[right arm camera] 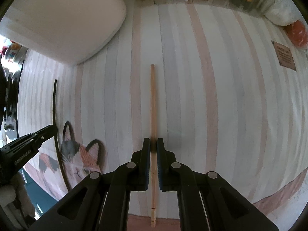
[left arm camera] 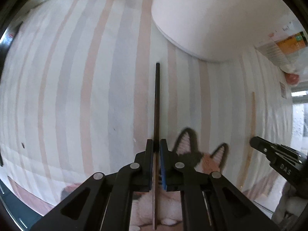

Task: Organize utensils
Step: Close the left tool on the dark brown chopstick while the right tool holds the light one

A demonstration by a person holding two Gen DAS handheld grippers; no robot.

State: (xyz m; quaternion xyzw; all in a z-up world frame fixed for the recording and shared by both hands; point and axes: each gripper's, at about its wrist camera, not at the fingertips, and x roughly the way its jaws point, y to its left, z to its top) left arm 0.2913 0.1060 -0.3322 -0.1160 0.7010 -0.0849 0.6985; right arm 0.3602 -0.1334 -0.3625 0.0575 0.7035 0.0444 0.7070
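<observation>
1. Left gripper [left arm camera: 156,144] is clamped on the dark chopstick [left arm camera: 157,100], jaws pinching it partway along, so most of the stick runs out ahead while the tail passes back between the arms.
2. Right gripper [right arm camera: 153,144] is closed the same way on the pale wooden chopstick [right arm camera: 153,104]: one stick per claw, each held along the fingers' line.
3. Both claws point down at the striped tablecloth [left arm camera: 77,96], over the part by the printed cat [right arm camera: 80,159] near its front edge. Whether the stick tips touch the cloth, I can't tell.
4. The white container [left arm camera: 202,19] sits towards the far edge, just beyond the dark stick's tip; it looks the likely home for the utensils.
5. Gripping partway along probably steadies each stick for lowering in endwise.
</observation>
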